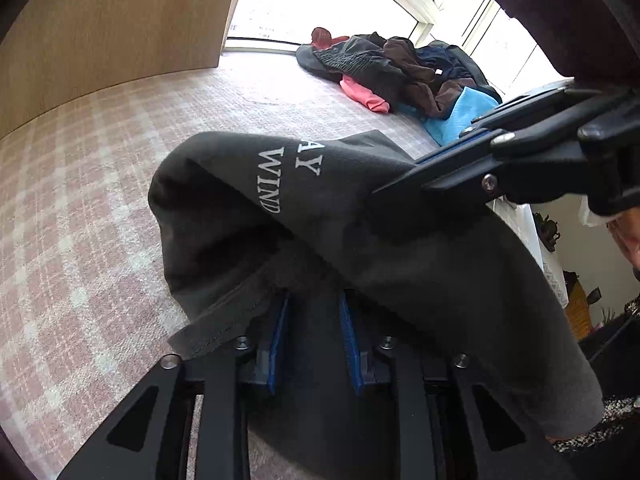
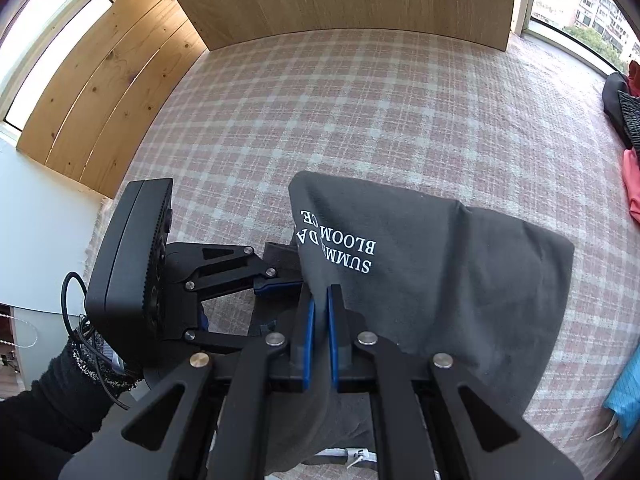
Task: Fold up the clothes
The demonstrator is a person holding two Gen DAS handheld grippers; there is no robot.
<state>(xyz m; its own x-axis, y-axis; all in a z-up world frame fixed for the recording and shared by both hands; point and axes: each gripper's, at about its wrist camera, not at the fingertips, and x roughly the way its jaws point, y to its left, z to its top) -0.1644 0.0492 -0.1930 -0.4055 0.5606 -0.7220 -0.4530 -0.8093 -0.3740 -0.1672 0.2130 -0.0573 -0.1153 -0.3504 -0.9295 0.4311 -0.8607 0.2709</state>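
A dark grey T-shirt [image 2: 440,280] with white lettering is bunched and lifted above the pink checked bedspread, its cloth drooping toward 5 o'clock. A heap of unfolded clothes [image 1: 400,76] lies at 1 o'clock, near the window.

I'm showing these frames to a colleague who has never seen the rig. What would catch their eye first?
Probably the dark grey T-shirt with white lettering, held up over the pink checked bedspread by both grippers. The right gripper pinches its edge in the foreground, and the left gripper grips it from the side. Next, the heap of unfolded clothes by the window.
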